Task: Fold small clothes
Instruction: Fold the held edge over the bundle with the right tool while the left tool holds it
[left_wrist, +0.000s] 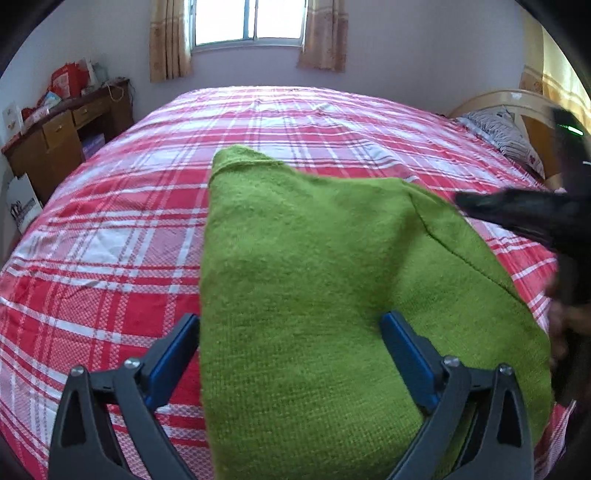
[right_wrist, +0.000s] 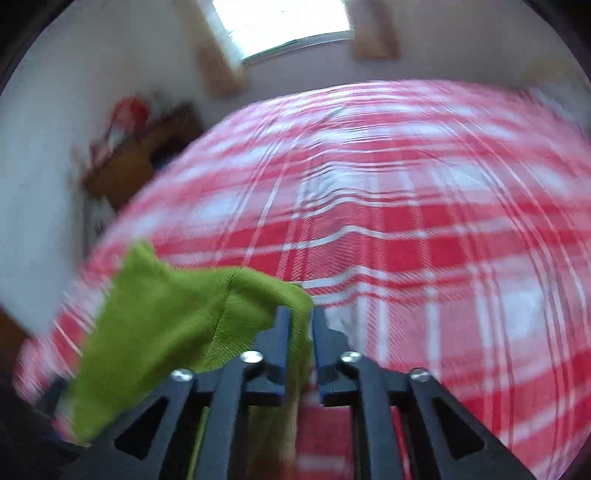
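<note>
A green knit garment (left_wrist: 314, 288) lies on the red and white plaid bedspread (left_wrist: 129, 229). My left gripper (left_wrist: 290, 321) is open, its blue-padded fingers (left_wrist: 177, 343) spread over the garment's near left part, not gripping it. My right gripper (right_wrist: 298, 314) is shut on an edge of the same green garment (right_wrist: 166, 325) and holds that part lifted above the bed (right_wrist: 406, 221); the right wrist view is motion-blurred. The right gripper also shows in the left wrist view as a dark blurred shape (left_wrist: 517, 214) at the garment's right edge.
A wooden desk (left_wrist: 62, 136) with clutter stands left of the bed by the wall. A patterned pillow (left_wrist: 506, 136) and wooden headboard (left_wrist: 517, 99) are at the far right. A curtained window (left_wrist: 247, 22) is behind the bed.
</note>
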